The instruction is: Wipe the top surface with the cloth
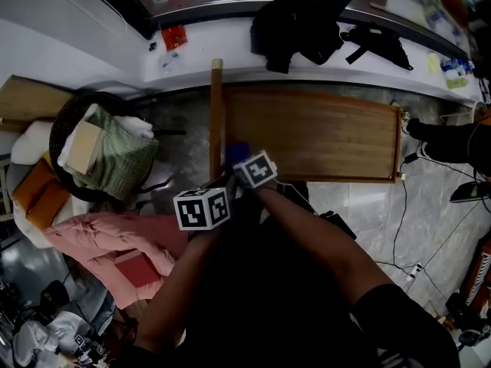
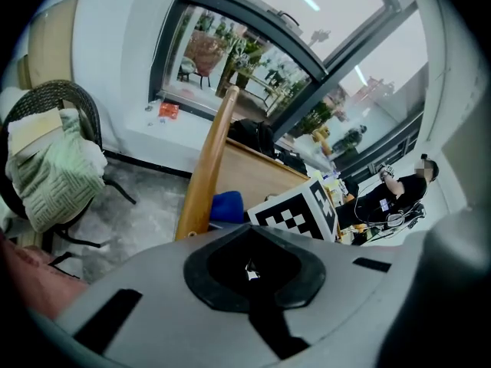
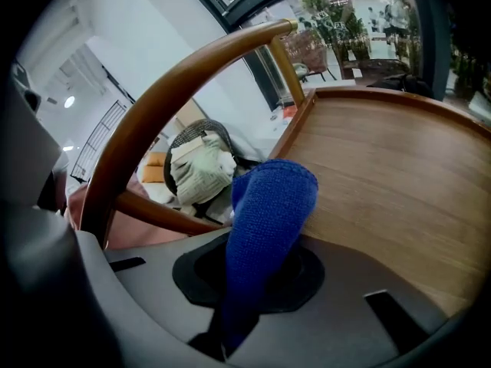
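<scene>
Blue knitted cloth (image 3: 270, 205) bunched upright in right gripper (image 3: 257, 271).

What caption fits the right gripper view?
Right gripper shut on the blue cloth, poised at the wooden top's edge.

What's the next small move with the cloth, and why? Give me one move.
Probably lower the right gripper so the blue cloth presses flat on the wooden top. The cloth is clamped in that gripper at the top's near-left corner, firm contact with the wood isn't clear, and the rest of the surface stretches away beyond it.
</scene>
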Demonstrator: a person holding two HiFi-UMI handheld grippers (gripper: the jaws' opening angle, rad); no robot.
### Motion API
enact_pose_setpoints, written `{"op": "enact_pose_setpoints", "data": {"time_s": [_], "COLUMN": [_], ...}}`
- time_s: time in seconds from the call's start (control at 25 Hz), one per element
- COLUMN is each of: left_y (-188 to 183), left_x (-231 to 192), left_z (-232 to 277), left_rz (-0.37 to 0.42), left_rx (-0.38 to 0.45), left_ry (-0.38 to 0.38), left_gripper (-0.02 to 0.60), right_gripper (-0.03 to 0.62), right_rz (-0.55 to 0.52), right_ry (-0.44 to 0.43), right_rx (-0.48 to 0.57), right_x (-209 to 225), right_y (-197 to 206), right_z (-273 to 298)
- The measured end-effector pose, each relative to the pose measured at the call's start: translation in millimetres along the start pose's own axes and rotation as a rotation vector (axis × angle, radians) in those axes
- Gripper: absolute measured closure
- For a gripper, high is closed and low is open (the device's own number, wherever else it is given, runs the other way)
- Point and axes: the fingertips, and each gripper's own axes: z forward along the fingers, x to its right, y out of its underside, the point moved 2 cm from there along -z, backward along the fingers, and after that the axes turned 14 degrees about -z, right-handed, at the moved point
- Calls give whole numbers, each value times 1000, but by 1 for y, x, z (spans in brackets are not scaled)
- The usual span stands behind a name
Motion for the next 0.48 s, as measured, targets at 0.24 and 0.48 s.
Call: {"op": "enact_pose_setpoints", "data": {"time_s": [0.24, 0.48], "left_y": [10, 27], "left_x": [15, 39], "left_z": [20, 61], "left_rz": [20, 86], "left_rx": [-34, -106], "left_ry": [-14, -29], "left_gripper": [572, 572], "right_gripper": [546, 546], "right_rz": [10, 49], "right_ry": [2, 39], "right_rx": [-15, -7], "right_x": [18, 52], "right_y": [20, 53], "right_z": [-19, -54]}}
